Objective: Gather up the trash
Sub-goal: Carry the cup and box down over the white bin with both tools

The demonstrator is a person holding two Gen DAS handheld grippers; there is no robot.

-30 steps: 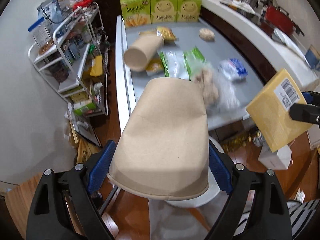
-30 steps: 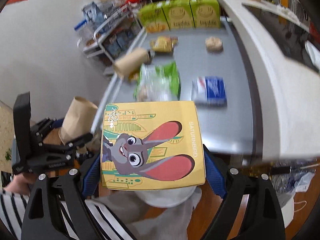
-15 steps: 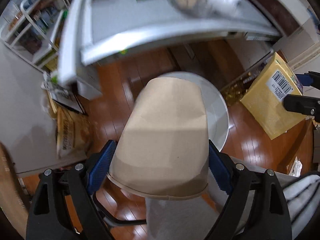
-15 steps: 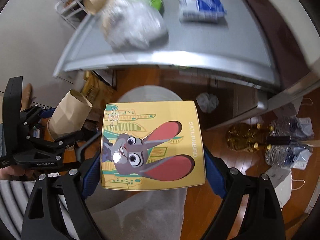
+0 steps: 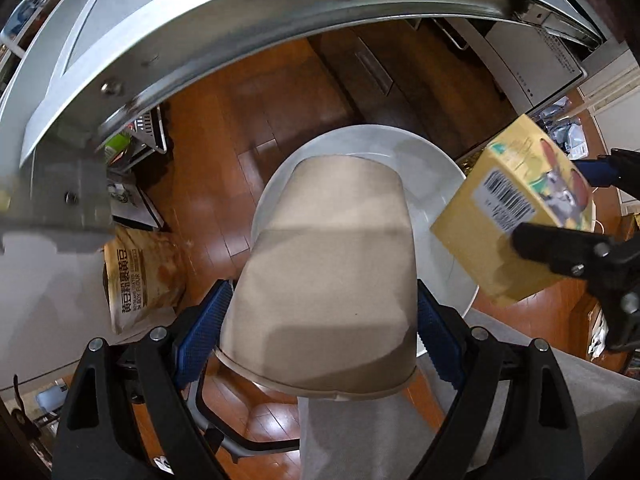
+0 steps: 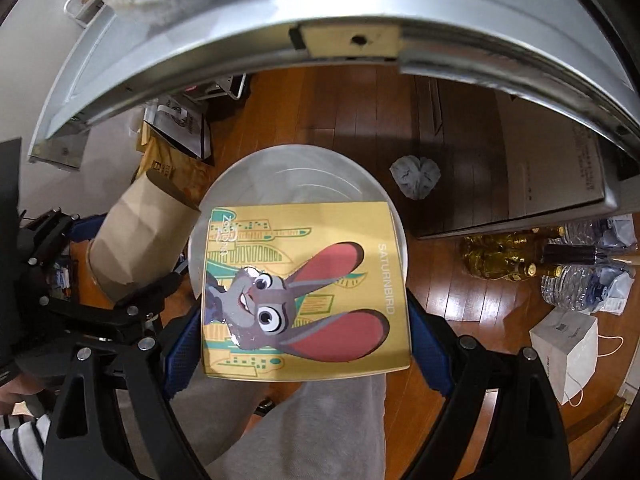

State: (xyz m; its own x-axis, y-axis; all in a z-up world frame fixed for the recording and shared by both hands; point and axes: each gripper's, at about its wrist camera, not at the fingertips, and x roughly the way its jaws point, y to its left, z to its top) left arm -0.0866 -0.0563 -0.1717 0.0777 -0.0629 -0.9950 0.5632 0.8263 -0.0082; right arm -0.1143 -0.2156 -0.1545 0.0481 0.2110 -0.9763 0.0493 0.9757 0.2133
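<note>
Left wrist view has you looking down past the table (image 5: 248,4) edge at the white bin (image 5: 436,184) on the wood floor (image 5: 224,184), and that bin is your target. You're at the drop step: both pieces of trash are carried over it, neither let go yet. Your right gripper (image 6: 304,320) pinches the yellow box (image 6: 304,280) flat between its blue pads, and it hangs right over the bin's mouth (image 6: 296,168). Your left gripper (image 5: 320,316) squeezes the paper cup (image 5: 332,260) by its sides, base pointing at the bin. From the right wrist view the cup (image 6: 140,240) sits just off the rim, so I'd say nudge left inward first. Then spread each pair of jaws and let both fall.
</note>
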